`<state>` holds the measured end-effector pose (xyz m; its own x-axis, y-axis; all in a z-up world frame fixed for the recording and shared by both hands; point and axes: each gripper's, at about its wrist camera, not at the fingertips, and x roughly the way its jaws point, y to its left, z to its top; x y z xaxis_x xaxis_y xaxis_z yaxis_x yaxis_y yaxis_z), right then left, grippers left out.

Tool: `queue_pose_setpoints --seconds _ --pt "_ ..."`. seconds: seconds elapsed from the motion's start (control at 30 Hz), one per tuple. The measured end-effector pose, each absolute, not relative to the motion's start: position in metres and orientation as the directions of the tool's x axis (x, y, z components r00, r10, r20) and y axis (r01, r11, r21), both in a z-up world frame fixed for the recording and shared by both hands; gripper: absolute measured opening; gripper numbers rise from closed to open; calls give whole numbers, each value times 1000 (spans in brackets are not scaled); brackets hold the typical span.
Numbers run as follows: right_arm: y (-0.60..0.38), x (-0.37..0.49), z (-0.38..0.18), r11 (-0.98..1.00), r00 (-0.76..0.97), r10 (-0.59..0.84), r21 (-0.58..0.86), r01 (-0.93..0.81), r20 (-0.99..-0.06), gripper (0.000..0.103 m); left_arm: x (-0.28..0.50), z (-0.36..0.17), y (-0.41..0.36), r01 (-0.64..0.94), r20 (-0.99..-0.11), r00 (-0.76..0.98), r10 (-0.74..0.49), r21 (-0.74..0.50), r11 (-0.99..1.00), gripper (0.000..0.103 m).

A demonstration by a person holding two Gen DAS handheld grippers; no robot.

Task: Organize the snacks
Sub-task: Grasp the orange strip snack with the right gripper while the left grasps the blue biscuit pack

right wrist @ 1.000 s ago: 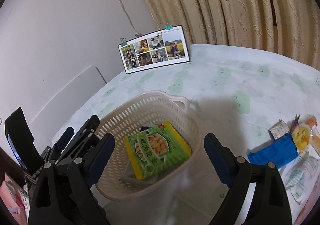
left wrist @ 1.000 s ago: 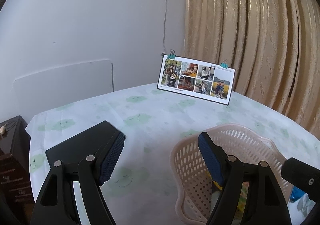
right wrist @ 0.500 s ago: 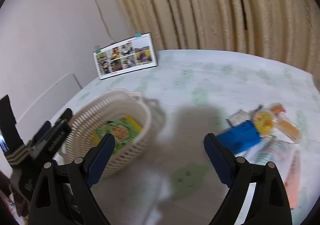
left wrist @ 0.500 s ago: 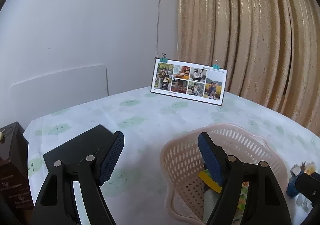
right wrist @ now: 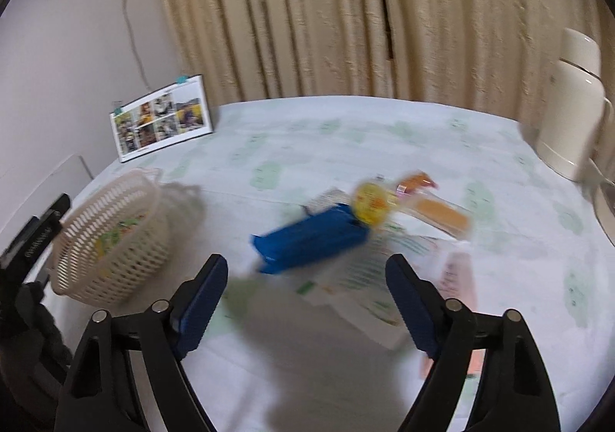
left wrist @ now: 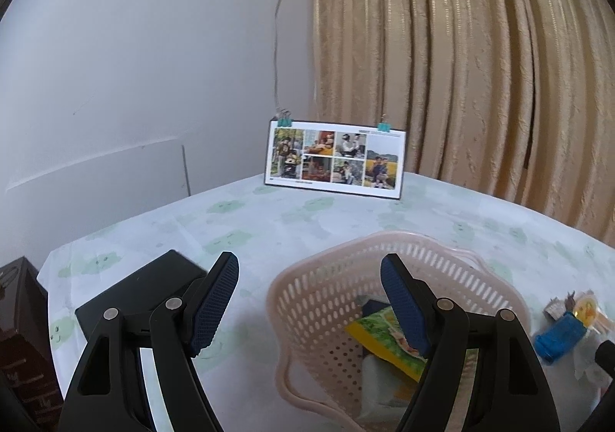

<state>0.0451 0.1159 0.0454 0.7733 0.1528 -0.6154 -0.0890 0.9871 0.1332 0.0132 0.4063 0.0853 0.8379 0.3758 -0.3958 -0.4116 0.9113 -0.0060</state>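
A pale pink mesh basket [left wrist: 330, 289] sits on the table and holds a green-and-yellow snack packet [left wrist: 384, 332]. My left gripper [left wrist: 309, 301] hovers open over the basket's near rim, holding nothing. In the right wrist view the basket [right wrist: 115, 236] lies at the left, and a blue snack packet [right wrist: 311, 239] lies just ahead of my open, empty right gripper [right wrist: 303, 297]. A round yellow snack [right wrist: 371, 203], an orange packet [right wrist: 442, 212] and white-green wrappers [right wrist: 369, 270] lie around the blue one. The blue packet [left wrist: 561, 336] also shows at the right in the left wrist view.
A photo card [left wrist: 334, 159] held by two clips stands at the back by the wall. A black flat object [left wrist: 142, 286] lies left of the basket. A cream thermos [right wrist: 572, 105] stands at the table's right edge. Beige curtains [right wrist: 346, 16] hang behind. A dark cabinet [left wrist: 23, 336] is at far left.
My right gripper has swung away from above the basket to the right, over the loose snacks. The left gripper drifted slightly, with the basket now more centred.
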Motion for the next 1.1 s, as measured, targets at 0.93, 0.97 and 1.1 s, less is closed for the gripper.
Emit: queue_pose_setpoints --seconds 0.93,0.97,1.1 --pt "50 61 2 1000 624 -28 -28 10 -781 52 26 103 261 60 -438 899 21 171 983 77" --pt "50 61 2 1000 623 -27 -27 9 -782 52 29 103 254 81 -443 896 7 180 980 77" --pt "41 57 2 999 623 -29 -16 27 -782 53 38 98 228 160 -464 885 -45 211 964 77"
